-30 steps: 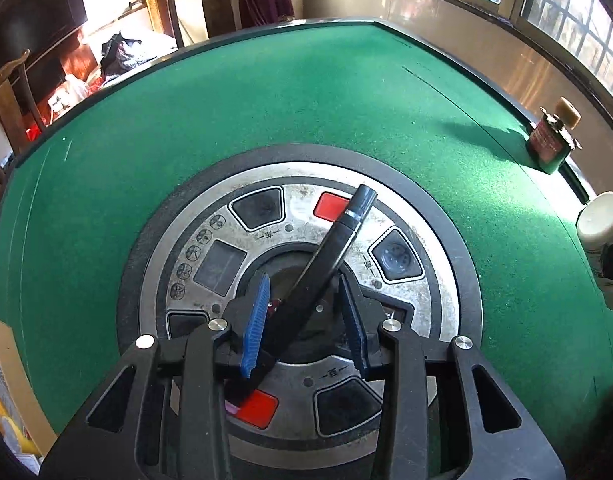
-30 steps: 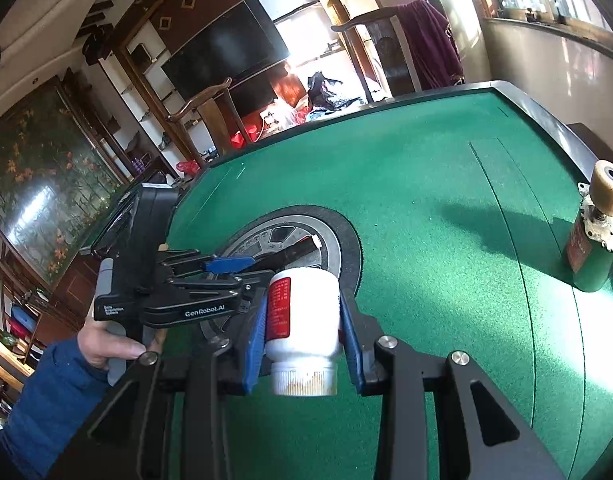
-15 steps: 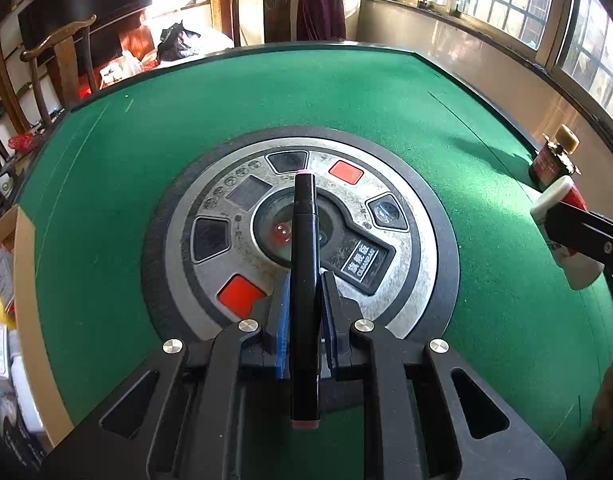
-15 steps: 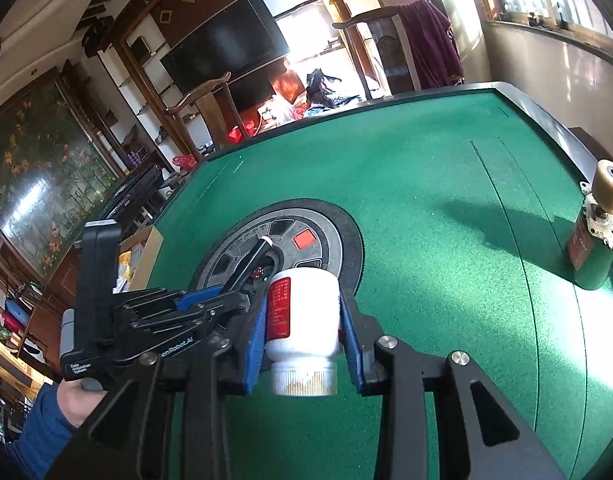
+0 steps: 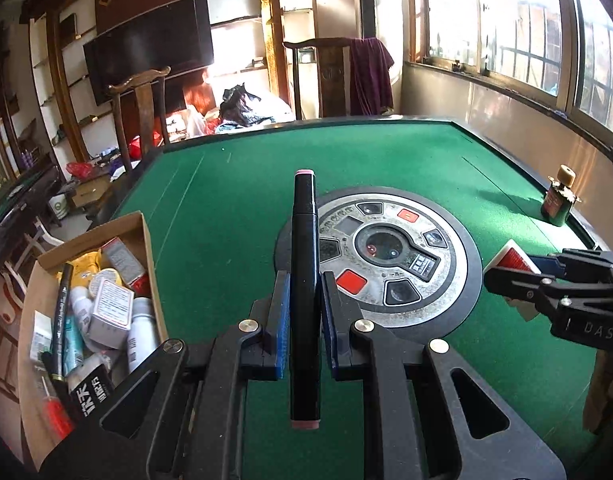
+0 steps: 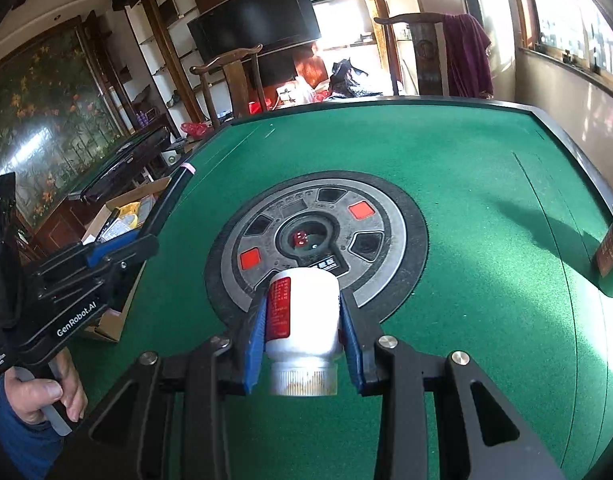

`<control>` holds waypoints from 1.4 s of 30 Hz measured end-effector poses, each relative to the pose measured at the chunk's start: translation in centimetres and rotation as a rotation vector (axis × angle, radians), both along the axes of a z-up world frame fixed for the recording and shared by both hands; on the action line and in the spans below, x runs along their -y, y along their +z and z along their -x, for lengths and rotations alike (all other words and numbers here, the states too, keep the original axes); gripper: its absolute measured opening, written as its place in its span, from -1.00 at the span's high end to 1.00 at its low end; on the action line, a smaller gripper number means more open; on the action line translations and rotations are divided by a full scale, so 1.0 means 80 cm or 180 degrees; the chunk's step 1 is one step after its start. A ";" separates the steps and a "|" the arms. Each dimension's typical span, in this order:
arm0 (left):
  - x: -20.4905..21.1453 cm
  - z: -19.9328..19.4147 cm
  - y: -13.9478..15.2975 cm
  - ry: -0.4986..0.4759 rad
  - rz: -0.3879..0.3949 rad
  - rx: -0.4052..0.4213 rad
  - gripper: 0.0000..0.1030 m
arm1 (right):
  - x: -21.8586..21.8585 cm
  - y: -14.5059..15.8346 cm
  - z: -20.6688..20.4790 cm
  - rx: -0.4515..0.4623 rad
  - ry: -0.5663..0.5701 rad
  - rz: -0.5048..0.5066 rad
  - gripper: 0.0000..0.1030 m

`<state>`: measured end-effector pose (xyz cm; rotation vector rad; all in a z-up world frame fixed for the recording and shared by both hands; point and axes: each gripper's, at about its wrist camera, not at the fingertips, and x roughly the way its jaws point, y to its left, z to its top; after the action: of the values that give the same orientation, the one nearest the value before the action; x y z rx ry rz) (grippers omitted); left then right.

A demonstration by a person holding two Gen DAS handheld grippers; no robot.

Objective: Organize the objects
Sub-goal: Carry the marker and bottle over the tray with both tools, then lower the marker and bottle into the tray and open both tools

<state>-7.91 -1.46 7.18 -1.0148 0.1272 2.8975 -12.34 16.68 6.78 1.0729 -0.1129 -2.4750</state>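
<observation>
The left gripper (image 5: pixel 304 300) is clamped on a black marker (image 5: pixel 304 280), which lies lengthwise between the blue pads with its pink-tipped ends projecting past both sides of the grip. The marker is held above the green table (image 5: pixel 386 160), near the left edge of the round control panel (image 5: pixel 458 280). Left of the table stands a cardboard box (image 5: pixel 30 280) containing bottles, small cartons and pens.

The right gripper (image 6: pixel 302 332) grips a white bottle (image 6: pixel 306 312) with a red label, cap end toward the camera, above the near edge of the control panel. A small green bottle (image 5: pixel 558 204) with a wooden stopper stands at the far right table edge.
</observation>
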 end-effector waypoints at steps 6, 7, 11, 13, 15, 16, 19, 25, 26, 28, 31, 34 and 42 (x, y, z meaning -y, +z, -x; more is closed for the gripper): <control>0.029 -0.019 0.016 0.0103 -0.0091 -0.0153 0.72 | 0.043 0.002 -0.019 0.0000 0.0137 0.0054 0.34; 0.034 -0.022 0.019 0.0131 -0.0116 -0.0184 0.72 | 0.052 0.003 -0.023 -0.0004 0.0172 0.0065 0.34; 0.060 -0.037 0.030 0.0274 -0.0154 -0.0310 0.72 | 0.085 0.004 -0.033 -0.0014 0.0290 0.0096 0.34; 0.073 -0.045 0.033 0.0330 -0.0162 -0.0357 0.72 | 0.104 0.005 -0.038 -0.0022 0.0349 0.0095 0.34; 0.088 -0.053 0.036 0.0403 -0.0188 -0.0401 0.72 | 0.119 0.006 -0.040 -0.0029 0.0404 0.0093 0.34; 0.092 -0.055 0.036 0.0428 -0.0185 -0.0414 0.72 | 0.129 0.007 -0.042 -0.0037 0.0435 0.0097 0.34; 0.113 -0.065 0.037 0.0517 -0.0218 -0.0445 0.72 | 0.155 0.010 -0.045 -0.0048 0.0518 0.0122 0.34; 0.160 -0.086 0.035 0.0740 -0.0285 -0.0508 0.72 | 0.209 0.014 -0.053 -0.0085 0.0692 0.0137 0.34; 0.169 -0.090 0.034 0.0779 -0.0289 -0.0508 0.72 | 0.218 0.013 -0.054 -0.0082 0.0724 0.0131 0.34; 0.185 -0.094 0.031 0.0844 -0.0297 -0.0507 0.72 | 0.238 0.011 -0.056 -0.0068 0.0790 0.0115 0.34; 0.211 -0.100 0.025 0.0968 -0.0338 -0.0476 0.72 | 0.268 0.010 -0.056 -0.0057 0.0884 0.0105 0.34; 0.235 -0.101 0.019 0.1085 -0.0392 -0.0440 0.72 | 0.297 0.014 -0.061 -0.0080 0.1005 0.0111 0.34; 0.290 -0.095 -0.003 0.1361 -0.0544 -0.0205 0.72 | 0.349 0.016 -0.072 -0.0119 0.1282 0.0053 0.34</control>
<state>-0.35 -24.68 6.93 -1.0262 -0.3746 3.2426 -6.56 -11.21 8.03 0.9361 0.0865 -2.1256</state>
